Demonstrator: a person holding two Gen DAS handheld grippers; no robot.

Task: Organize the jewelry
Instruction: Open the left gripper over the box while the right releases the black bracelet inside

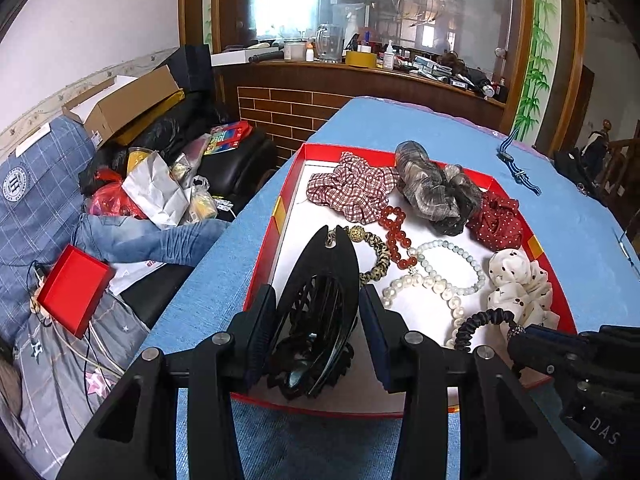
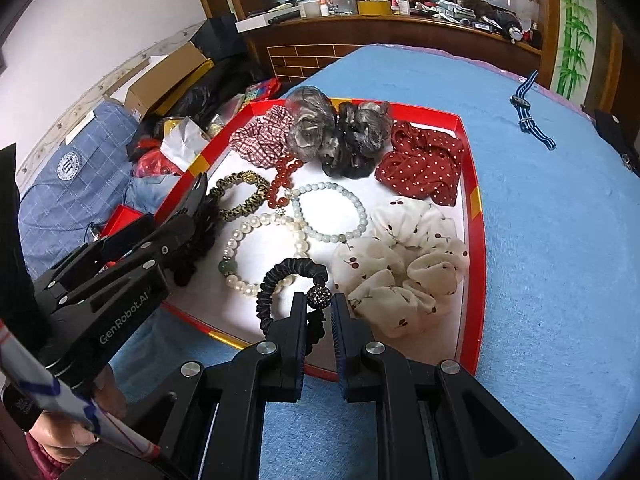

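Black hair claw (image 1: 316, 320) clamped in left hand-held gripper (image 1: 318, 312), right hand-held gripper (image 2: 319, 312) on hair tie (image 2: 288, 280).

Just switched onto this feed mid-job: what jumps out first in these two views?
The red tray on the blue cloth, crowded with scrunchies and bead bracelets. The left gripper is closed on a big black hair claw over the tray's near-left corner. The right gripper is closed on a black coiled hair tie with a sparkly ball, at the near edge beside the white cherry-print scrunchie.
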